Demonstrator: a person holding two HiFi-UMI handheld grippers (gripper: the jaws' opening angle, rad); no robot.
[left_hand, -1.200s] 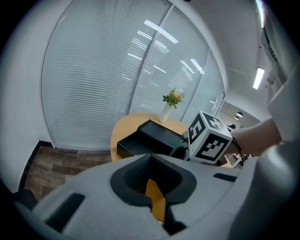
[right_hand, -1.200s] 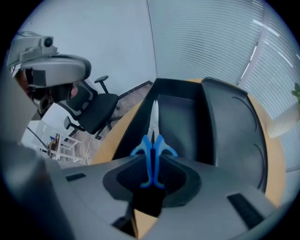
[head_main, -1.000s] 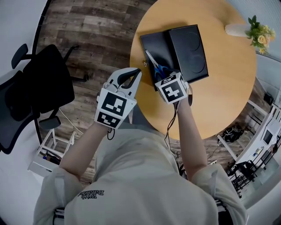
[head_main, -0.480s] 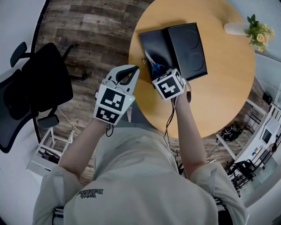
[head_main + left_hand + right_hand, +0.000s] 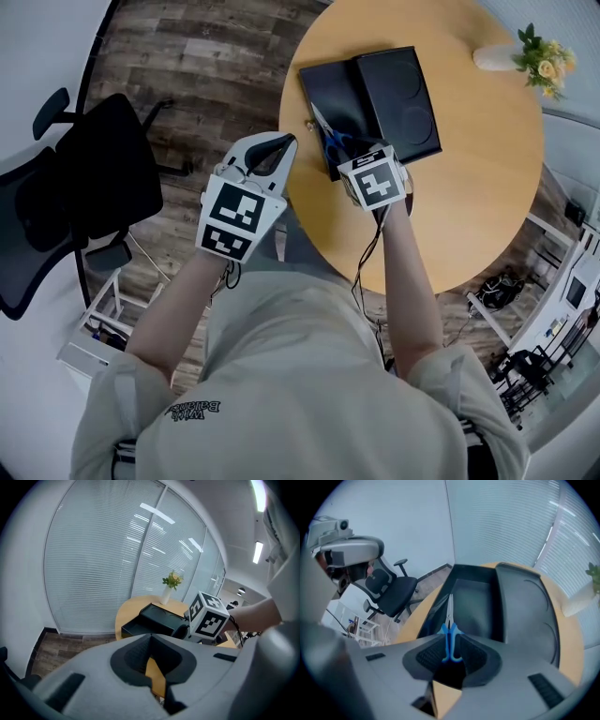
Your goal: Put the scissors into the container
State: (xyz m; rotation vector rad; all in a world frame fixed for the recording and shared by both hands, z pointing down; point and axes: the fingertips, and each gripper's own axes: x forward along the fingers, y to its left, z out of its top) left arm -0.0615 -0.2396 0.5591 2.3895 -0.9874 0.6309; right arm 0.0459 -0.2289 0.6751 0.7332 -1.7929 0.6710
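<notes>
Blue-handled scissors point(image 5: 334, 141) are pinched by their handles in my right gripper point(image 5: 354, 157), which is shut on them. In the right gripper view the scissors point(image 5: 450, 634) point forward, blades over the open tray of the black container point(image 5: 476, 602). The container point(image 5: 342, 94) lies on the round wooden table point(image 5: 487, 178), its lid point(image 5: 401, 94) folded open to the right. My left gripper point(image 5: 281, 148) hovers at the table's left edge, jaws together and holding nothing. From the left gripper view point(image 5: 151, 637) I see the container point(image 5: 152, 618) and the right gripper's marker cube point(image 5: 208, 616).
A white vase of flowers point(image 5: 525, 56) stands at the table's far right. A black office chair point(image 5: 84, 187) is on the wood floor to the left, with a white rack point(image 5: 103, 319) near it. Window blinds point(image 5: 103, 564) lie beyond the table.
The right gripper with the scissors has shifted slightly right and nearer, blades still over the container tray. The left gripper has barely moved.
</notes>
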